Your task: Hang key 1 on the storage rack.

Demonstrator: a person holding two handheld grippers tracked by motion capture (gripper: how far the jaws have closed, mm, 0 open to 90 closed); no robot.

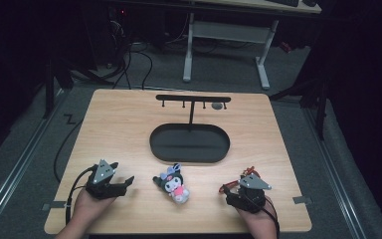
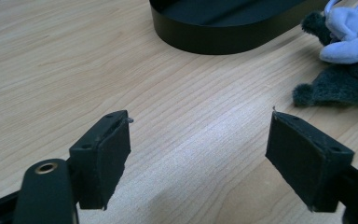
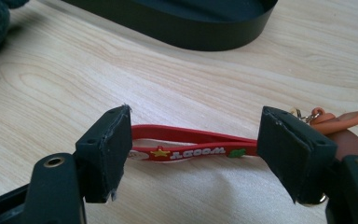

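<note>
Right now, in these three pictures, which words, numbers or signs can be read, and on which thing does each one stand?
"WOODY": raised white letters on the red rubber strap, upside down in the right gripper view, with a yellow star beside them.
Small round figure at the strap's end by the tongs: too hidden to read.
Plush toy, black oval tray and hook stand: no readable text.

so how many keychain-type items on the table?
2. A plush toy lies at the front centre between the grippers; a red strap lies between the right gripper jaws.
</note>
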